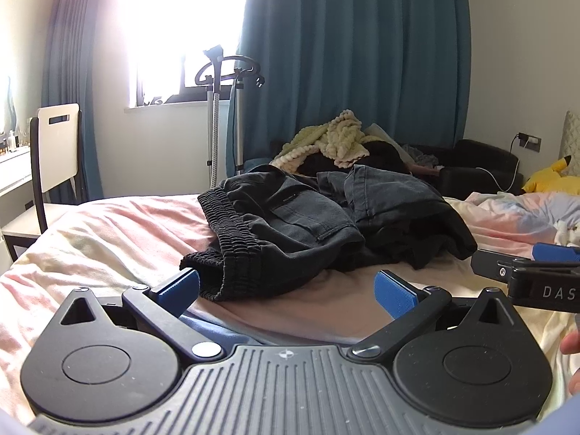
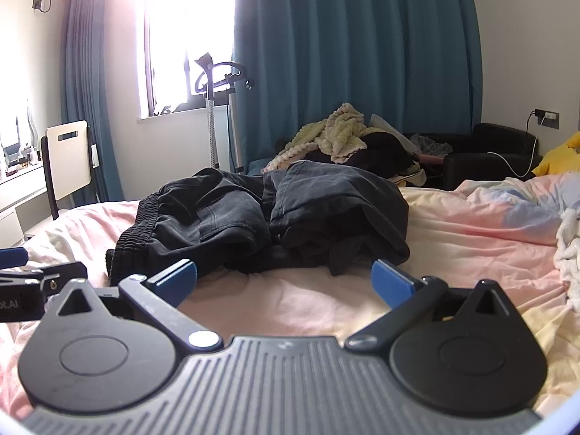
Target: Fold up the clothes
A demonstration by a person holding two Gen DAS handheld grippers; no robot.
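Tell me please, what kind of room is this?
Most likely a bedroom in a home. A bed with pink sheets holds crumpled dark trousers, long blue curtains hang by a bright window, and a garment steamer stand is beside it.

A crumpled pair of trousers [image 1: 319,228] lies on the bed [image 1: 108,239], its elastic waistband end toward the left. The left gripper [image 1: 288,290] and the right gripper [image 2: 284,281] sit side by side just before the heap, jaws spread wide, nothing between them. Behind the trousers a knitted blanket [image 1: 326,141] is piled on other clothes. Left of that pile stands a garment steamer [image 1: 217,116] before the window, and further left a chair [image 1: 54,152]. At the far right a plush toy [image 1: 554,177] rests on the bed.
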